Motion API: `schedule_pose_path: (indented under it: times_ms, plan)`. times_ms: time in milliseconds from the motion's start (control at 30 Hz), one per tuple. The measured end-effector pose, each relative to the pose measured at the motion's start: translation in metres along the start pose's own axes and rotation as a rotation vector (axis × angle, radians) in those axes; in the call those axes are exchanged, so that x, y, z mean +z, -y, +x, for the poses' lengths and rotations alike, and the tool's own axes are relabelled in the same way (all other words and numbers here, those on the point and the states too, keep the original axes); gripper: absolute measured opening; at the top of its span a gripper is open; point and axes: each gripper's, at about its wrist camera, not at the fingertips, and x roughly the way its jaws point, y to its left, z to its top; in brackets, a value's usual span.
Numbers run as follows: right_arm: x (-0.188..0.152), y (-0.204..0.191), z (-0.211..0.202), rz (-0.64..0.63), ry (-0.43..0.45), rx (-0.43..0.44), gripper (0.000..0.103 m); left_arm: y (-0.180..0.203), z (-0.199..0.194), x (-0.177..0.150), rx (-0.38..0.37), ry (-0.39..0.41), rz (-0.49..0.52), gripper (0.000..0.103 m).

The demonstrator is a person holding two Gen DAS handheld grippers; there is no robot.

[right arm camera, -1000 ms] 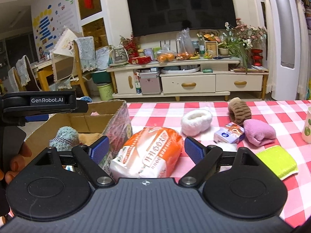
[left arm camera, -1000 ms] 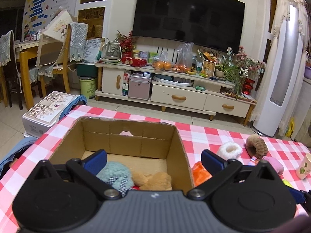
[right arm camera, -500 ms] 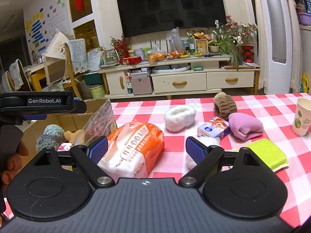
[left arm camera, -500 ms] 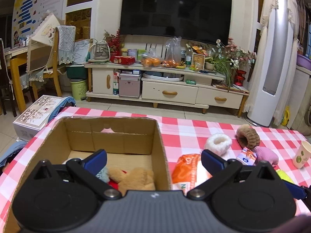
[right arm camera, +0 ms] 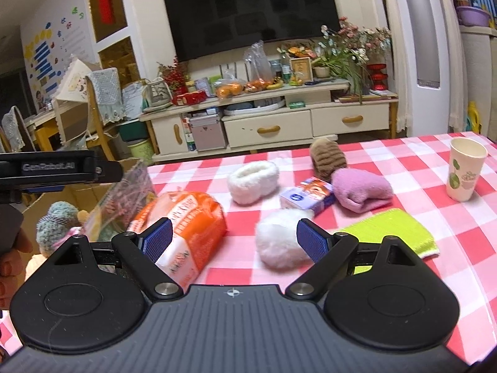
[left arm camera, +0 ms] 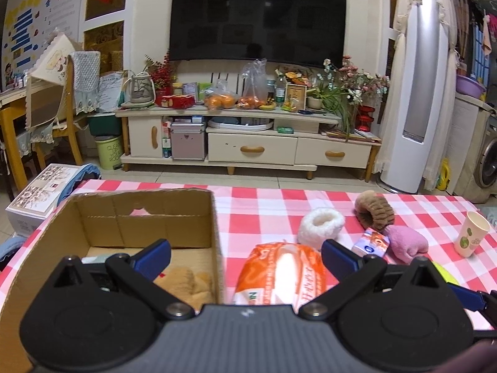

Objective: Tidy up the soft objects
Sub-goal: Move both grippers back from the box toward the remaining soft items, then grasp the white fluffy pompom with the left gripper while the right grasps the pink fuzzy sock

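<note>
Couple plushies in the box (left arm camera: pixel 139 217) lower left already; pack (right arm camera: pixel 183 223), puff (right arm camera: pixel 279 239), socks still out. Both grippers (left arm camera: pixel 245 256) (right arm camera: pixel 234 237) spread wide, holding nothing.

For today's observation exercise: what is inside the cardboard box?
Inside the cardboard box lie a tan plush toy and a teal knitted toy. The left hand-held gripper covers the near floor of the box, so anything else there cannot be seen.
</note>
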Motion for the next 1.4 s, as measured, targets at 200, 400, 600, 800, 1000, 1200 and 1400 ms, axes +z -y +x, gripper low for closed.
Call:
schedule_pose_path:
  times_ms: [200, 400, 600, 800, 1000, 1200, 1400]
  plan:
    - [-0.007, 0.028, 0.001, 0.101, -0.034, -0.059, 0.103, 0.016, -0.001, -0.003, -0.014, 0.010, 0.039, 0.102]
    - [-0.013, 0.071, 0.003, 0.287, -0.078, -0.083, 0.103, 0.033, -0.002, -0.007, -0.039, 0.019, 0.086, 0.102]
    - [-0.016, 0.099, 0.004, 0.372, -0.067, -0.123, 0.103, 0.053, -0.001, -0.014, -0.090, 0.014, 0.128, 0.102]
    - [-0.017, 0.120, 0.010, 0.410, -0.051, -0.153, 0.103, 0.078, 0.004, -0.022, -0.162, -0.002, 0.161, 0.102]
    - [-0.010, 0.121, 0.024, 0.304, -0.022, -0.201, 0.103, 0.105, 0.020, -0.034, -0.216, -0.050, 0.183, 0.102]
    - [0.003, 0.130, 0.041, 0.228, 0.006, -0.159, 0.103, 0.128, 0.045, -0.045, -0.219, -0.090, 0.198, 0.102]
    - [0.017, 0.141, 0.068, 0.232, -0.008, -0.073, 0.103, 0.140, 0.072, -0.052, -0.206, -0.129, 0.187, 0.098]
